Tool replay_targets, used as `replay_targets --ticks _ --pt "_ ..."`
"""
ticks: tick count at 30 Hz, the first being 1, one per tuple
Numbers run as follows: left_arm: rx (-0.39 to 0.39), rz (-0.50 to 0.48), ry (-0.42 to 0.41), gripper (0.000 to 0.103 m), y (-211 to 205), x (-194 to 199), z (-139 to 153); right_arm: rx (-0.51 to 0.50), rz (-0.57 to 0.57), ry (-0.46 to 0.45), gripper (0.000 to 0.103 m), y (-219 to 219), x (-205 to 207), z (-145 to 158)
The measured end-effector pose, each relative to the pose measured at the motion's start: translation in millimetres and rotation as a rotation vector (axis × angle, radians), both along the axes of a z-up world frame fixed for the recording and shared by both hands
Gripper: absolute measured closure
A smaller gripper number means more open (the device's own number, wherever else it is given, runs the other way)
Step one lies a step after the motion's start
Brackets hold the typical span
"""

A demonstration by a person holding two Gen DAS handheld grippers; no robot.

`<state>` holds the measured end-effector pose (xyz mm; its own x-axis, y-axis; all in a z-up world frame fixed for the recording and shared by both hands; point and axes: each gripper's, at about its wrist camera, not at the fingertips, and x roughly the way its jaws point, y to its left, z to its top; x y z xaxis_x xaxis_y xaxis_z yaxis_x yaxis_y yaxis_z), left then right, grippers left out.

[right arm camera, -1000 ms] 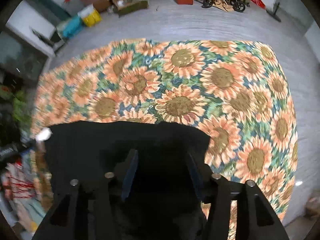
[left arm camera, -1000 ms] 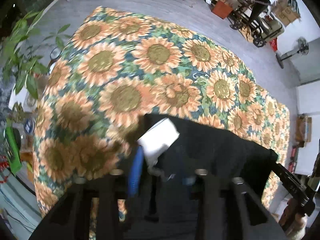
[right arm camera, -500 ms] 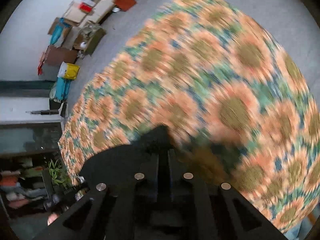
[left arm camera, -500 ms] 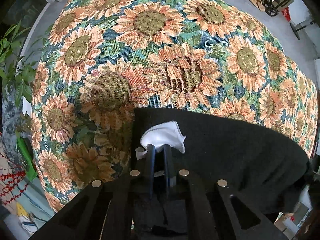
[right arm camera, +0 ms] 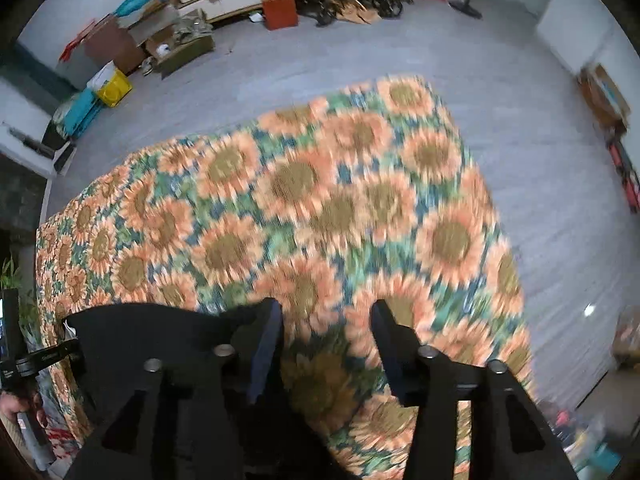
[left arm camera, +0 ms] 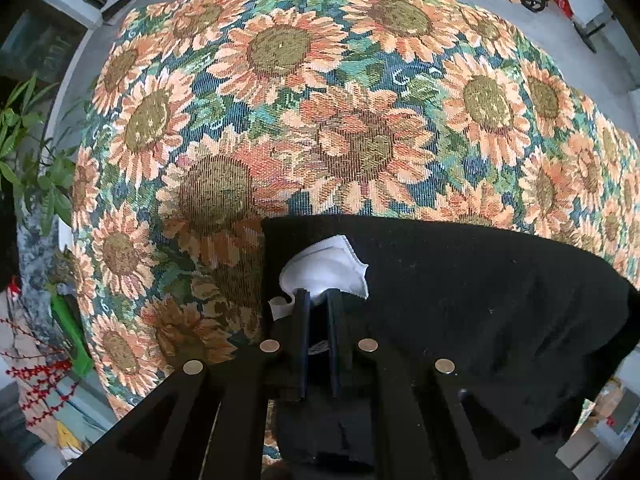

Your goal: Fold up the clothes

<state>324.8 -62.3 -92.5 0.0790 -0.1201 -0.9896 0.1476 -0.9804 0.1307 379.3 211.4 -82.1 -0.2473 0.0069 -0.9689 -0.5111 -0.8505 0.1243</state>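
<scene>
A black garment lies on the near part of a table under a sunflower cloth. A white lining or label shows at its left corner. My left gripper is shut on that corner of the black garment. In the right wrist view the garment lies at lower left. My right gripper is open and empty, raised over the bare cloth just right of the garment. This view is blurred.
A green plant stands off the table's left edge. Boxes, bags and a cart line the far wall across grey floor. The other handle shows at far left.
My right gripper has opened, let go of the garment and lifted away to the right. My left gripper stays shut on the garment's corner, lower and nearer to the table.
</scene>
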Motion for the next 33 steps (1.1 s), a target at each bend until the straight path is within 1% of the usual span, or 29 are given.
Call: replay_targets --ticks 1,2,3,4,5,6,8,10,12,13,14,16,17,20,22,24,25,27,29,30,32,33 --pt "0.006 0.005 0.001 0.094 -2.3 0.6 0.2 -0.009 0.012 0.029 0.052 2.8 -2.5 6.2" --pt "0.012 0.01 0.001 0.094 -4.7 1.2 0.4 -0.015 0.055 0.056 0.055 0.0 -7.9 11.5" --pt "0.015 0.012 0.002 0.094 -6.5 1.8 0.6 -0.009 0.133 0.052 0.055 -9.9 -17.0 10.6" --pt "0.012 0.009 0.002 0.094 -7.0 2.1 0.5 0.001 0.227 0.028 0.055 -23.2 -27.2 5.6" --pt "0.008 0.004 0.002 0.094 -6.6 2.1 0.2 0.012 0.32 0.003 0.06 -36.5 -37.5 0.7" --pt "0.006 0.001 0.001 0.094 -7.0 1.6 0.4 0.028 0.388 -0.023 0.061 -47.1 -42.2 -4.1" --pt "0.005 -0.001 0.0 0.094 -9.8 -0.3 2.0 0.091 0.483 -0.109 0.062 -61.7 -46.0 -21.8" --pt "0.013 -0.001 -0.001 0.094 -11.9 -0.5 1.9 0.094 0.528 -0.166 0.062 -63.7 -44.4 -34.5" --pt "0.023 0.0 -0.002 0.094 -14.8 -2.8 3.3 0.053 0.55 -0.203 0.061 -66.9 -47.5 -44.8" --pt "0.027 0.0 -0.003 0.094 -15.6 -4.3 3.3 0.049 0.553 -0.212 0.059 -67.9 -48.9 -47.4" --pt "0.028 -0.001 -0.005 0.094 -15.6 -6.4 2.2 0.049 0.557 -0.228 0.054 -69.0 -50.9 -51.1" --pt "0.03 -0.001 -0.01 0.094 -15.6 -10.7 0.0 0.047 0.56 -0.266 0.052 -70.5 -55.3 -59.2" --pt "0.031 -0.002 -0.014 0.094 -15.5 -12.9 -0.7 0.02 0.55 -0.27 0.052 -69.0 -56.6 -60.7" --pt "0.031 -0.011 -0.027 0.094 -15.0 -20.3 -2.0 -0.047 0.519 -0.235 0.052 -61.0 -57.2 -51.5" --pt "0.031 -0.022 -0.037 0.094 -13.2 -26.9 -3.6 -0.079 0.529 -0.219 0.052 -59.3 -57.7 -43.5" --pt "0.024 -0.04 -0.05 0.094 -8.8 -33.9 -6.0 -0.112 0.538 -0.203 0.054 -57.5 -58.1 -35.4" --pt "0.021 -0.048 -0.057 0.094 -6.9 -36.8 -7.0 -0.108 0.563 -0.211 0.055 -58.1 -52.5 -34.8" --pt "0.015 -0.062 -0.069 0.094 -2.5 -42.7 -9.0 -0.055 0.628 -0.251 0.055 -69.2 -43.6 -39.7" --pt "0.012 -0.076 -0.081 0.094 1.3 -48.4 -10.7 -0.038 0.65 -0.28 0.055 -76.5 -42.2 -46.5" --pt "0.014 -0.078 -0.084 0.094 2.3 -50.5 -10.5 -0.033 0.65 -0.297 0.057 -78.0 -44.5 -51.4" --pt "0.028 -0.072 -0.084 0.094 3.9 -53.2 -10.0 -0.024 0.636 -0.332 0.07 -79.6 -48.4 -62.3" --pt "0.036 -0.067 -0.082 0.094 4.5 -54.1 -9.8 -0.031 0.607 -0.345 0.075 -77.5 -49.6 -67.6"
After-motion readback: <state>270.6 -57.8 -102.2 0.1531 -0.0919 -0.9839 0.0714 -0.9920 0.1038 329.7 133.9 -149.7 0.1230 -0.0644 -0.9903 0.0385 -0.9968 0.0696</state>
